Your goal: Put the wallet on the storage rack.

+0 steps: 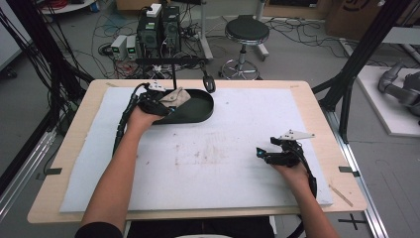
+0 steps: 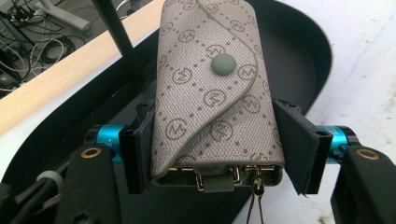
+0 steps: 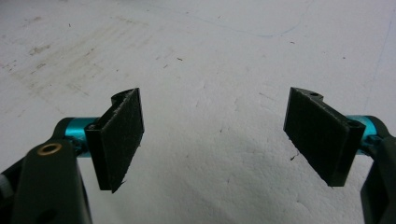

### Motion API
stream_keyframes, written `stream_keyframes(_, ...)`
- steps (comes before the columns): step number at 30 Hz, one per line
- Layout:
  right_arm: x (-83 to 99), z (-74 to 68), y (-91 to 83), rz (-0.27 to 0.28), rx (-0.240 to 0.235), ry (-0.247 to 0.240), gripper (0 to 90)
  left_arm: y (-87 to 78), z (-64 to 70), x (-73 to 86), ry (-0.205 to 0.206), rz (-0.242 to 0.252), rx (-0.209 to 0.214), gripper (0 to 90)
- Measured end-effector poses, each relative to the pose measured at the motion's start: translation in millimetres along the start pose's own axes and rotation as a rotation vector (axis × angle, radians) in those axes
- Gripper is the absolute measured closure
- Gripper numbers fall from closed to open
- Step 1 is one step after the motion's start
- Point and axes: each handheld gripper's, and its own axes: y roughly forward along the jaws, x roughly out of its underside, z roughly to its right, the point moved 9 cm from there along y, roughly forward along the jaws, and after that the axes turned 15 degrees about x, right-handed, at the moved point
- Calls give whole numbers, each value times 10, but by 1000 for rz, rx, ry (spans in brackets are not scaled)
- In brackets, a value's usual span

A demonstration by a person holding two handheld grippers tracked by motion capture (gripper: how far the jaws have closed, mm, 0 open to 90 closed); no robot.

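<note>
My left gripper (image 2: 212, 154) is clamped on the key pouch (image 2: 212, 93), pads pressing both long sides near its bottom end so the snap flap faces up and the metal ring hangs free below. I've got it lifted over the black tray (image 1: 198, 106) at the far-left part of the table, w/ the pouch (image 1: 174, 96) hovering above the tray's left end, prob. because that's where it's meant to go down. Gripping low keeps the top end clear of the rim.

My right gripper (image 1: 270, 154) sits idle, jaws spread wide w/ nothing between them, parked on the white mat (image 3: 210, 56) well apart from the tray so it doesn't get in the way.
</note>
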Motion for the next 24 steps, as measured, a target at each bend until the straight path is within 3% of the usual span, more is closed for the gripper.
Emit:
stream_keyframes(9,-1,2,1,1,2,2,205,153,-72,1,7,-55,-5,362)
stream_keyframes(24,-6,6,-12,7,3,-4,205,306,-126,85,-26,-81,10,356)
